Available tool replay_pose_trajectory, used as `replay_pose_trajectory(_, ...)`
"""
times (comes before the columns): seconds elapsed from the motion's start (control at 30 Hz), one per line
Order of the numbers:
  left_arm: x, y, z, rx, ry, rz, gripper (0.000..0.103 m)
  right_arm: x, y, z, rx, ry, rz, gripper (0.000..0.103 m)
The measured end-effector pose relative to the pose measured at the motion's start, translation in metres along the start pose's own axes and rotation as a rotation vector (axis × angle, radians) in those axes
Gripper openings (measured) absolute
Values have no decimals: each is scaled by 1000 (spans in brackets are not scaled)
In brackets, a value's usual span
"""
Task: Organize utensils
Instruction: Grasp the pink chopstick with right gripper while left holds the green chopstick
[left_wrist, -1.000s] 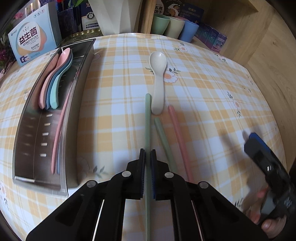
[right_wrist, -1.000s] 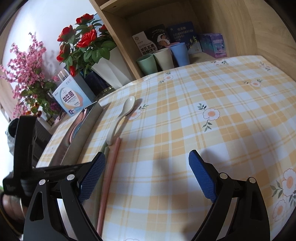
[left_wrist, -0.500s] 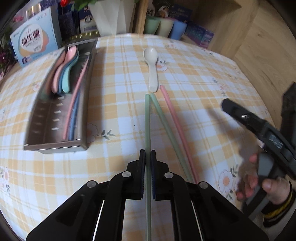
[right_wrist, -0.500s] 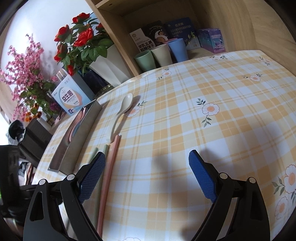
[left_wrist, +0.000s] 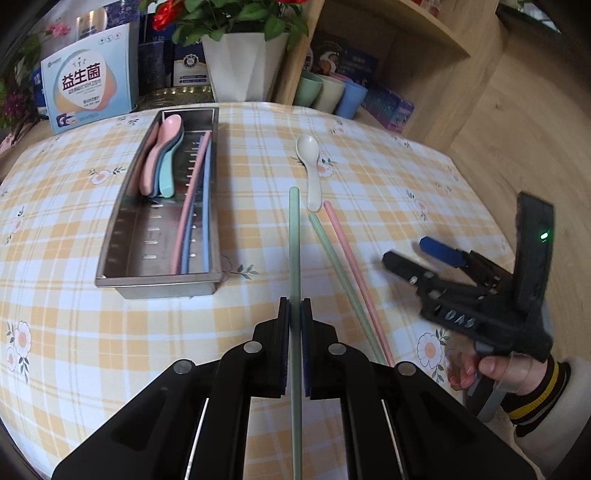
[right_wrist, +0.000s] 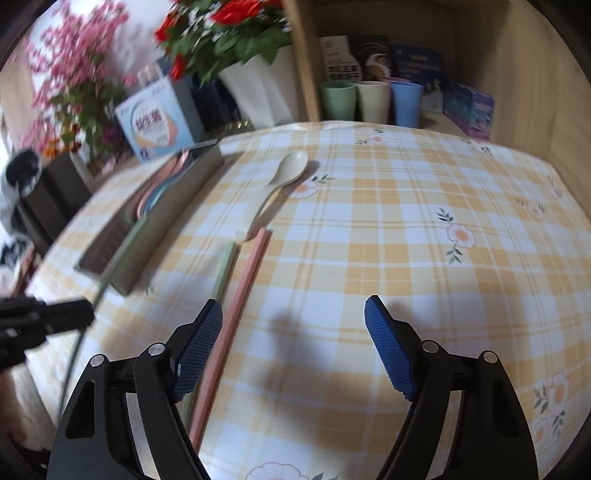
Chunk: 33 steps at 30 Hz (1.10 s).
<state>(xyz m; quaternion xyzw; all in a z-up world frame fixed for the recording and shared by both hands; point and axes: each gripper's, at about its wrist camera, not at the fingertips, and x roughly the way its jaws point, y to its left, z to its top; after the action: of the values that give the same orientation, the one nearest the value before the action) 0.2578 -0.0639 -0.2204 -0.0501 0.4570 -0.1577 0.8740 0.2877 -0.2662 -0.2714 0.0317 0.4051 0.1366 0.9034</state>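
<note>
Since the earlier frame, we are noting that the left claw (left_wrist: 294, 314) has lifted and drawn back, carrying its green chopstick (left_wrist: 294, 236) with it, so the steel tray (left_wrist: 122, 221) and the loose utensils are now appearing farther off in the left wrist view. We are finding the left claw clamped tight on that green chopstick, both pads pressing its shaft, the stick running forward between them with its far tip hanging beside the handle end of the cream spoon (left_wrist: 310, 166). We are observing the right claw (right_wrist: 293, 321) with its jaws standing wide; they have just been closing somewhat, and nothing is lying between the pads. It is hovering over the checked cloth of the bench (right_wrist: 406, 229), with its left pad just beside the pink chopstick (right_wrist: 240, 295). A second green chopstick (right_wrist: 225, 269) is lying on the cloth alongside the pink one, both pointing toward the spoon's handle. The tray is sitting on the left part of the bench and is holding a pink spoon (left_wrist: 162, 147) and a teal spoon (left_wrist: 171, 166) at its far end, with a pink chopstick and blue chopsticks lying along its right side. A person's hand (left_wrist: 498, 365) is gripping the right claw's handle at the right edge of the left wrist view.
</note>
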Motion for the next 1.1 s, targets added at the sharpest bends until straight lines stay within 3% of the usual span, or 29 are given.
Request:
replay_pose_trajectory(0.33, -30, 11, 2, 22, -106, -42, 6, 20, 28, 0, -107, 136, -76, 76)
replay_pose_trajectory(0.43, -33, 17, 2, 12, -120, -51, 6, 23, 34, -2, -133, 160, -110, 72)
replay_pose_trajectory(0.53, -35, 22, 0, -7, -123, -65, 6, 21, 32, -3, -106, 169, -109, 62)
replay_pose_trajectory(0.7, -35, 28, -2, -29, -122, -82, 6, 16, 29, -3, -83, 194, -86, 29)
replay_pose_trajectory(0.8, -34, 29, -3, -36, -116, -92, 6, 16, 26, -3, -55, 200, -87, 24)
replay_pose_trajectory(1.1, -35, 30, -4, -39, -117, -86, 6, 28, 34, 8, -21, 196, -122, 23)
